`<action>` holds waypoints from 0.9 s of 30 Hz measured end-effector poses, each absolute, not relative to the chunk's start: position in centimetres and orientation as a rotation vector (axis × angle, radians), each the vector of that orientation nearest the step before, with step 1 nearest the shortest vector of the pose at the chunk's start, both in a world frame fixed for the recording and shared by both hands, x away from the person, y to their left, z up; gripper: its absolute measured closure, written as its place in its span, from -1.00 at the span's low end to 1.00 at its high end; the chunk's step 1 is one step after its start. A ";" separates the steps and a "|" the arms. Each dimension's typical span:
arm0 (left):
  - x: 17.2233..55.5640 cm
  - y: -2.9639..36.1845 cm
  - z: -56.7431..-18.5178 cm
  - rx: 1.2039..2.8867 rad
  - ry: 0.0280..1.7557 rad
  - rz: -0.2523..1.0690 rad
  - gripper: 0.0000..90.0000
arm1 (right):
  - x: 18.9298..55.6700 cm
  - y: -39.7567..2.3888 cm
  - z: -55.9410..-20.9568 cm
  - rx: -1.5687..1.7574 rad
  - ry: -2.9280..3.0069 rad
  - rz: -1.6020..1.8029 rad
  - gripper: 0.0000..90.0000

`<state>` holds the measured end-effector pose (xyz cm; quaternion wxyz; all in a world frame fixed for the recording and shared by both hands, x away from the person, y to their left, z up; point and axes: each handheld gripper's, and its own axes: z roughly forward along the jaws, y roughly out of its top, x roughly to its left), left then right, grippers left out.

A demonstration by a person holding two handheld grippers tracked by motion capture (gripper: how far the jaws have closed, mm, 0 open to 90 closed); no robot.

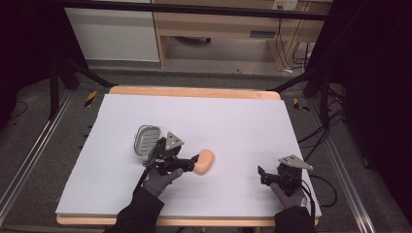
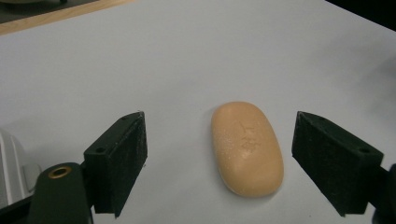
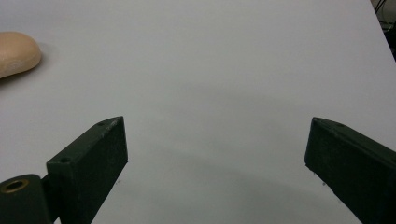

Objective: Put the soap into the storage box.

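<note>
A tan oval soap bar (image 1: 204, 161) lies flat on the white table sheet (image 1: 233, 121), with an embossed mark on its top (image 2: 246, 147). My left gripper (image 1: 194, 163) is open, and in the left gripper view (image 2: 219, 140) its two black jaws stand on either side of the soap without touching it. A grey soap dish (image 1: 146, 139) sits just behind and left of that gripper, and its pale edge (image 2: 8, 170) shows at the left. My right gripper (image 1: 263, 175) rests open near the front right, nothing between its jaws (image 3: 217, 135). The soap (image 3: 16, 52) appears far to its left.
The white sheet covers a wooden table whose edge (image 1: 194, 91) shows at the back. Metal rails (image 1: 29, 155) run along both sides on the floor. Cables (image 1: 320, 133) trail at the right. A wooden desk (image 1: 218, 29) stands beyond the table.
</note>
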<state>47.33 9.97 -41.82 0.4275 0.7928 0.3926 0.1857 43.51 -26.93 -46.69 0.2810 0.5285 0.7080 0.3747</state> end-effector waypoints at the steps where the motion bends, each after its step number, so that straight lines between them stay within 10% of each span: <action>1: 47.4 9.9 -41.9 1.982 0.980 0.463 -0.61 | 43.5 -27.0 -46.7 1.409 1.897 1.002 -0.86; 27: 48.4 6.8 -43.5 2.072 0.972 0.443 -0.62 | 43.6 -26.9 -46.7 1.422 1.903 1.020 -0.86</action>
